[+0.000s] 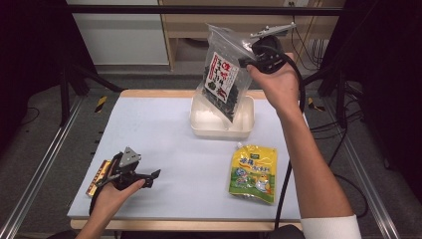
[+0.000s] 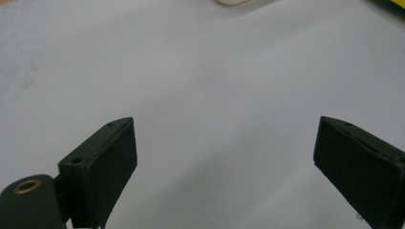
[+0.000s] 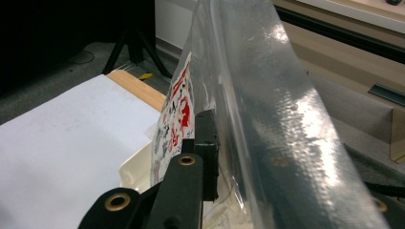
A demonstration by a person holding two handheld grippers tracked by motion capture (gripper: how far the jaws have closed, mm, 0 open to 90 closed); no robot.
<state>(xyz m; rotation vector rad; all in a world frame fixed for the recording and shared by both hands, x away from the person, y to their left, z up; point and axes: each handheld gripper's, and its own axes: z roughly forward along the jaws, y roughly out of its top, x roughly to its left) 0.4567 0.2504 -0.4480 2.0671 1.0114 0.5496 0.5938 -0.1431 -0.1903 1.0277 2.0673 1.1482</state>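
Note:
My right gripper is shut on the top edge of a clear plastic bag of dark contents with a red-and-white label. The bag hangs in the air, its lower end over the cream tub at the back of the white mat. In the right gripper view the clear bag wraps over one black finger. My left gripper rests low at the mat's front left, jaws wide apart over bare mat. A yellow-green pouch lies flat at the front right.
A small orange-and-black packet lies at the mat's left edge beside my left hand. The wooden table edge runs behind the mat. Metal frame rails stand on both sides, and a black cable trails from the right gripper.

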